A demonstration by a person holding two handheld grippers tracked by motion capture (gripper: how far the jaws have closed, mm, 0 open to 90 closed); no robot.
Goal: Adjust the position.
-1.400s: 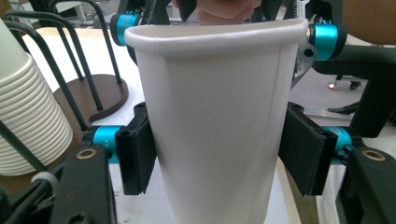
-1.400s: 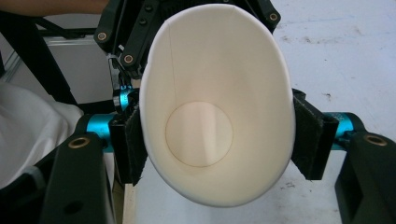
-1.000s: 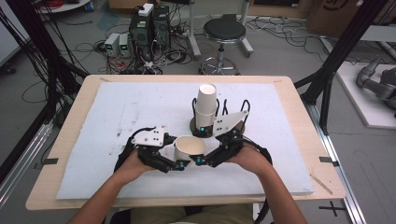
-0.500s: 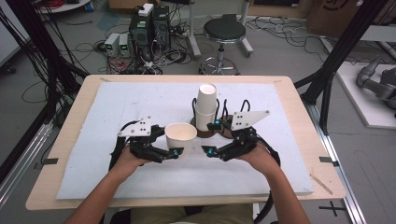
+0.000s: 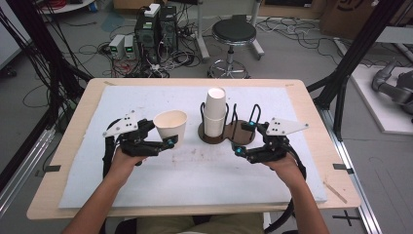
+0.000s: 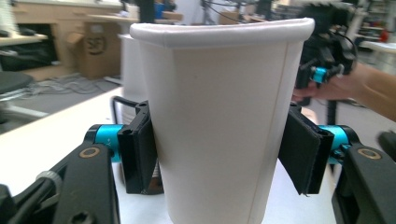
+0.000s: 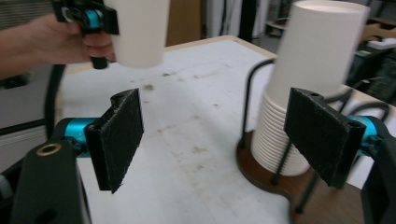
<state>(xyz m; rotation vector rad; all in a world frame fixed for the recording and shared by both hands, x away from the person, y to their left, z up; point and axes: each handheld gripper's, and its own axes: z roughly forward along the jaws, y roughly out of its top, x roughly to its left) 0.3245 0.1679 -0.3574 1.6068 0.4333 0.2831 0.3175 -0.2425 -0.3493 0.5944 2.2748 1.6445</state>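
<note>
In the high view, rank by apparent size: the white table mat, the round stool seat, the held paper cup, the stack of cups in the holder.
1. White table mat, by far the largest.
2. Round stool seat, though it stands farther from the camera.
3. Stack of cups and held paper cup: too alike to rank; the stack looks taller, the cup wider.

No legible text or labels

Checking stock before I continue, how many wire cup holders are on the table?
2: one wire holder carries the cup stack at the table's middle; the second holder, joined on its right, stands empty.
</note>
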